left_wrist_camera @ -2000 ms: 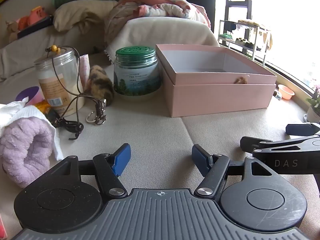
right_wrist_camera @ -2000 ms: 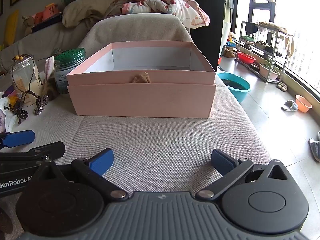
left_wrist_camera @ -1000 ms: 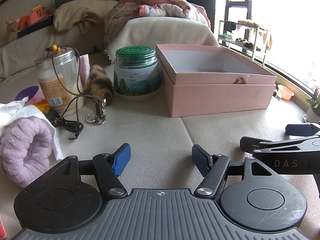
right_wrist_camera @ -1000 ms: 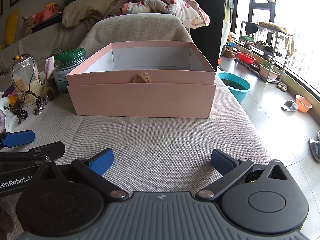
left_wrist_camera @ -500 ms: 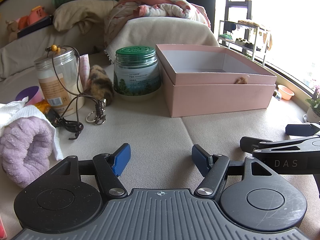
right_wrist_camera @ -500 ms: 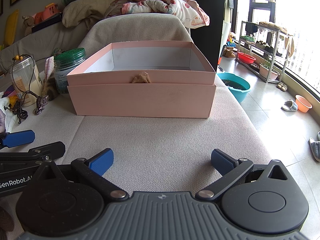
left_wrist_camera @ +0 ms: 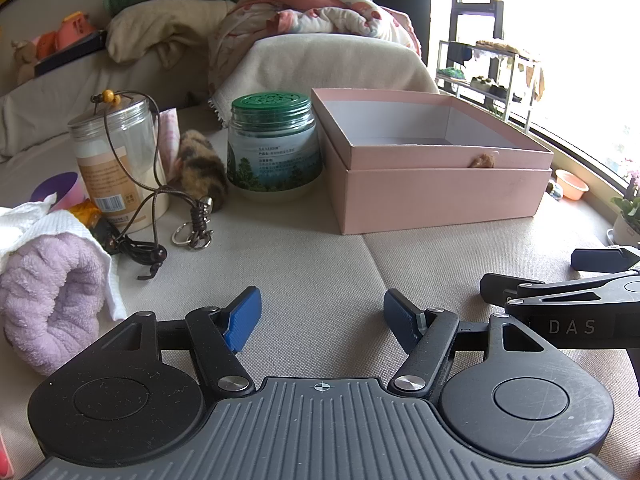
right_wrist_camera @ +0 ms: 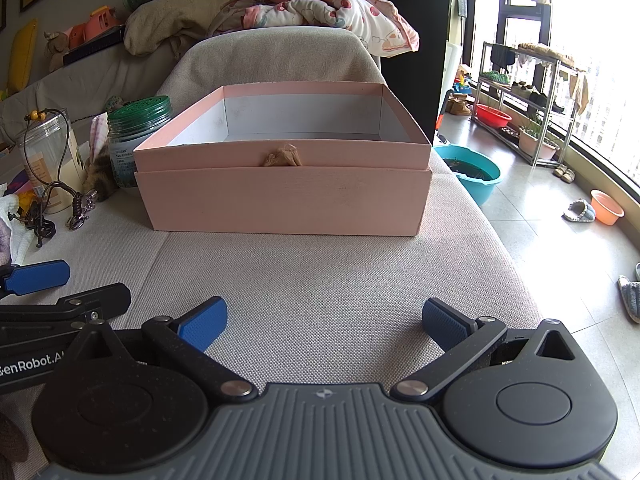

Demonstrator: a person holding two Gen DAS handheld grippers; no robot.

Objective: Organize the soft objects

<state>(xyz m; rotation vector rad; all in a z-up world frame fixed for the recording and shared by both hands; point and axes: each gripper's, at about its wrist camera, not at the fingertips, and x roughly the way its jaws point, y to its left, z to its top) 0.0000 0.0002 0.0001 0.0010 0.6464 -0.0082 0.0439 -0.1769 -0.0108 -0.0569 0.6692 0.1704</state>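
An open pink box (left_wrist_camera: 440, 196) stands on the beige sofa cushion; it also shows in the right wrist view (right_wrist_camera: 284, 200), straight ahead, with a small tan tuft (right_wrist_camera: 282, 157) on its front rim. A rolled lilac towel (left_wrist_camera: 48, 300) with a white cloth lies at the left. A brown furry keychain toy (left_wrist_camera: 200, 168) lies between the jars. My left gripper (left_wrist_camera: 322, 314) is open and empty above the cushion. My right gripper (right_wrist_camera: 324, 322) is open and empty, facing the box.
A clear jar (left_wrist_camera: 116, 168) with a dark cord and a green-lidded jar (left_wrist_camera: 274, 148) stand left of the box. Piled bedding (left_wrist_camera: 312, 20) lies behind. The cushion's right edge drops to a tiled floor with a blue basin (right_wrist_camera: 472, 172).
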